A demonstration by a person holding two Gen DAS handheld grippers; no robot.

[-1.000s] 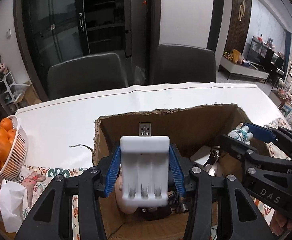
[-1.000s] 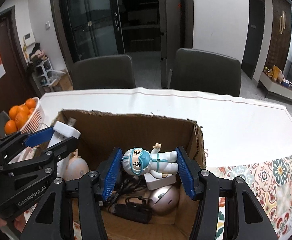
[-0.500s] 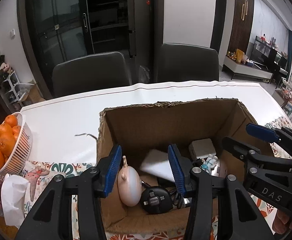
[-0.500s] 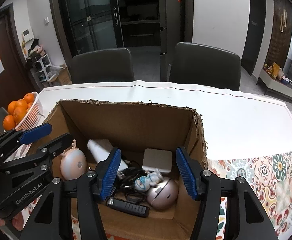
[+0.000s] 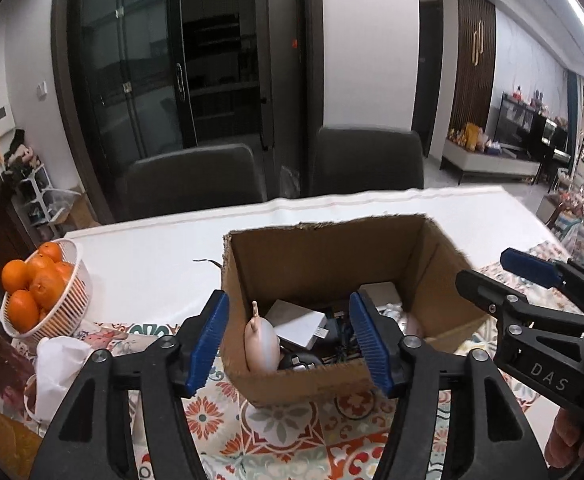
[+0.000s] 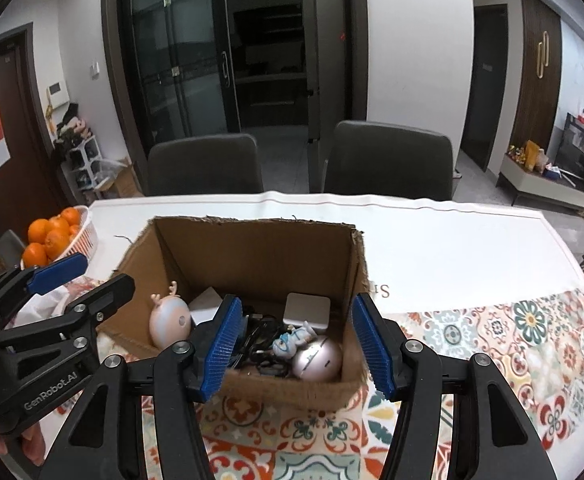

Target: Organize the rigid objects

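Presently both tools, left point(image 5: 290, 338) and right point(image 6: 292, 344), hover spread and empty short of the cardboard box point(image 6: 252, 256). Figurine point(image 6: 294, 338) and white charger point(image 5: 298, 322) lie inside the box. Judgement: depositing looks complete; next comes locating any remaining item outside it.

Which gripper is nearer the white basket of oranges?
Left. The left gripper is beside the white basket of oranges, on that side of the cardboard box; the right gripper is on the box's far side.
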